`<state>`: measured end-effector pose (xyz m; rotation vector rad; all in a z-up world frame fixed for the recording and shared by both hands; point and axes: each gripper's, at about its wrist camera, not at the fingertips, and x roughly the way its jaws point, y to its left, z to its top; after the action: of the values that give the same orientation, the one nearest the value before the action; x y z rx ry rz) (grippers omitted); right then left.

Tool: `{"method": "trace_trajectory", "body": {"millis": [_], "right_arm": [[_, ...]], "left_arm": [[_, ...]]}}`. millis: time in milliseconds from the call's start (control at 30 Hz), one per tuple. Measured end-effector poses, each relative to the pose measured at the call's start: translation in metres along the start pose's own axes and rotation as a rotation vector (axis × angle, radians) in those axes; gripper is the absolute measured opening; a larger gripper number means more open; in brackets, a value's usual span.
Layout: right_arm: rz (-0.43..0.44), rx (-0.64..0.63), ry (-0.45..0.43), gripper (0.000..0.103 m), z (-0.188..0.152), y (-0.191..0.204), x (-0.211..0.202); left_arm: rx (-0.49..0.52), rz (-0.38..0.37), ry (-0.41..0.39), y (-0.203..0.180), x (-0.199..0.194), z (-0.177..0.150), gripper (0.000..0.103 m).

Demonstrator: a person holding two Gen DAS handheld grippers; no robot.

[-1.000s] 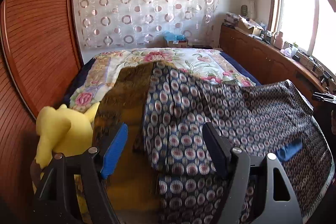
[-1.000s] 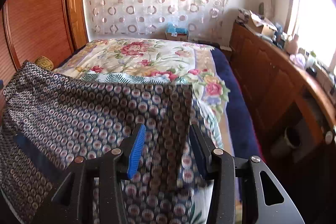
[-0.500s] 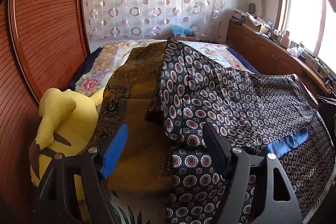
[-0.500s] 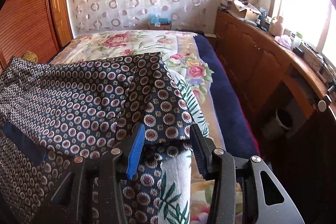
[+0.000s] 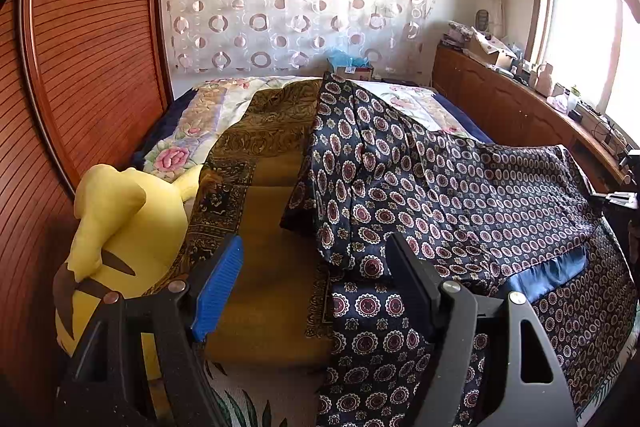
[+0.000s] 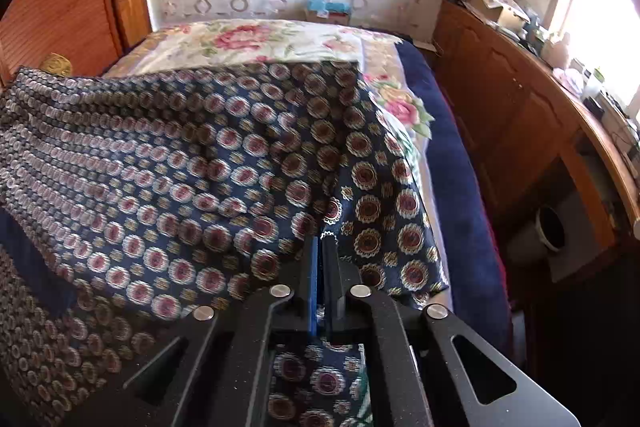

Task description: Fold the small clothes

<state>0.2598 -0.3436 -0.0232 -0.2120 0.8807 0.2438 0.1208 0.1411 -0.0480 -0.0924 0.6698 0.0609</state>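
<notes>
Floral bedspread [image 6: 280, 39] covers the bed, and the navy patterned garment [image 5: 460, 187] lies draped across its near end beside a mustard cloth [image 5: 264, 219] and a yellow plush toy [image 5: 120, 227]. Left gripper [image 5: 316, 291] hovers with jaws wide apart over both fabrics, while the right gripper [image 6: 324, 255] has just snapped closed, pinching a fold of that garment.

The navy patterned garment [image 6: 192, 163] looks motion-blurred; its left part is cut off.

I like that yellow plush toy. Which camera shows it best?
The left wrist view: the plush toy sits in plain sight at the bed's left edge, beside the gold cloth. The right wrist view does not show it at all.
</notes>
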Motion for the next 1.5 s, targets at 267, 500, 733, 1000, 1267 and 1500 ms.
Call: {"method": "trace_trajectory", "body": {"millis": [267,500,733,1000,1267,1500], "right_arm": [[0.187,0.033,-0.169,0.001,0.036,0.020,-0.072],[0.247,0.145,-0.313,0.001,0.052,0.000,-0.135],[0.073,0.115,-0.222,0.001,0.019,-0.014,-0.115],[0.010,0.128,-0.125,0.001,-0.005,-0.015,-0.082],[0.025,0.136,-0.107,0.001,0.013,-0.017,-0.081],[0.062,0.158,-0.138,0.001,-0.011,-0.030,-0.090]], "left_arm": [[-0.019,-0.001,-0.020,0.002,-0.003,0.010,0.074],[-0.018,-0.008,-0.040,-0.001,-0.007,0.018,0.074],[-0.016,-0.002,-0.033,0.002,-0.003,0.018,0.074],[0.010,-0.018,-0.005,0.004,0.012,0.024,0.058],[0.022,-0.014,0.075,0.007,0.031,0.016,0.002],[0.014,-0.068,-0.001,-0.001,-0.013,0.008,0.001]]}}
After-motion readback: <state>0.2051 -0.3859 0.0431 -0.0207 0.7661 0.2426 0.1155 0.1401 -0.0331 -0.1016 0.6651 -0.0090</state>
